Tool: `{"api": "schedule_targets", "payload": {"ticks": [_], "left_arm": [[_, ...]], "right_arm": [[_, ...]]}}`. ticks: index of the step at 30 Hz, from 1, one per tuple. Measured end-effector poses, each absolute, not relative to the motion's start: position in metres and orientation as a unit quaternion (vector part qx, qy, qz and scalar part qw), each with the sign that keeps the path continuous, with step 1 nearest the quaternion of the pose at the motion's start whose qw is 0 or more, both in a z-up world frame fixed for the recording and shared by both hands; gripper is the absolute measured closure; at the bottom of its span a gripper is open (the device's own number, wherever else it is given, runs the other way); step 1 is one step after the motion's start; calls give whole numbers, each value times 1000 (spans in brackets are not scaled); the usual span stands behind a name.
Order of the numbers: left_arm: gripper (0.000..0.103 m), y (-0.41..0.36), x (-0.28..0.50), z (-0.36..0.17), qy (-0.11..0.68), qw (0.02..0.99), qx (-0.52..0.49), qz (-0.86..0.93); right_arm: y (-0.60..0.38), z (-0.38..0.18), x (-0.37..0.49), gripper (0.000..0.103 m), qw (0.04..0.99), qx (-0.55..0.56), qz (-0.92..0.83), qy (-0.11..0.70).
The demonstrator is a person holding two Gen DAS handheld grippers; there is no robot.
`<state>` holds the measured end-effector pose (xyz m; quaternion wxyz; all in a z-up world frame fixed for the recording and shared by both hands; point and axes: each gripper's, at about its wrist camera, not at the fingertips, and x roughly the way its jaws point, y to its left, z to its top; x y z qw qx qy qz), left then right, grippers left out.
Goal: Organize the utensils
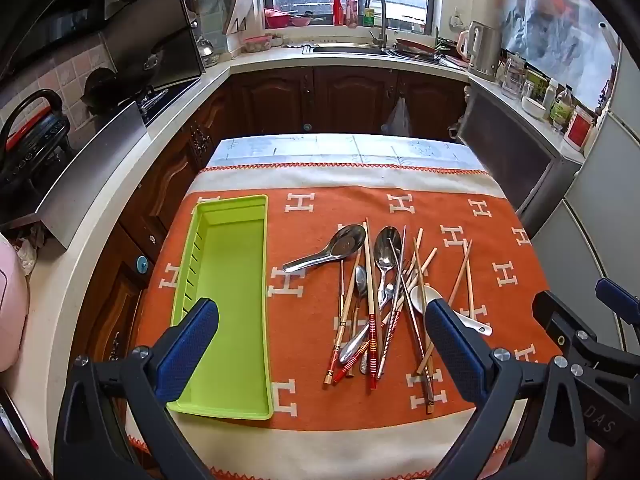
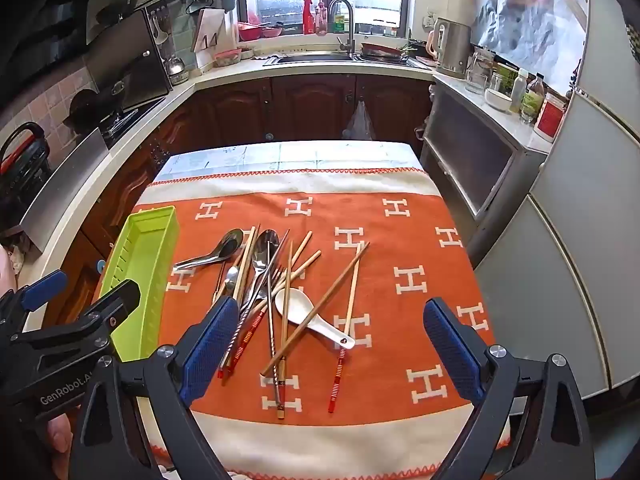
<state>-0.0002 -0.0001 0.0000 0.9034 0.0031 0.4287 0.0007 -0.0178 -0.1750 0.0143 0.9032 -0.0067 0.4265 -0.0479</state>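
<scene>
Left wrist view: both tools wide, empty, left tool [image 1: 322,316], right tool [image 2: 330,318]. Utensil pile [image 1: 384,296] lies mid-worktop beside the empty green tray [image 1: 230,240]. Sorting not begun; next likely needs singling out one piece.

tray [image 1: 236,300] sat on the left of the worktop [image 1: 360,428], nothing in it | utensil pile [image 1: 384,300] lay to its right, well apart | ladle-type spoon [image 1: 328,252] at the pile's far left | ceramic spoon [image 2: 312,314] near side, chopsticks [image 2: 320,304] crossed over it | sink [image 1: 348,49] on the counter way behind
</scene>
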Motion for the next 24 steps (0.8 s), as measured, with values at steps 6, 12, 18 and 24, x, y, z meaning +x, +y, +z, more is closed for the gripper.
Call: {"api": "schedule_targets", "payload": {"ticks": [6, 12, 18, 24], "left_arm": [[1, -1, -5, 1, 430, 903, -1, 0], [1, -2, 1, -1, 439, 898, -4, -5], [1, 2, 1, -3, 439, 899, -11, -9], [1, 1, 4, -5, 449, 893, -8, -9]], "right_arm": [[-175, 15, -18, 8, 904, -7, -48, 426], [-176, 15, -18, 8, 904, -6, -48, 424], [-176, 14, -18, 8, 904, -5, -48, 425], [-173, 12, -19, 8, 900, -4, -48, 432]]}}
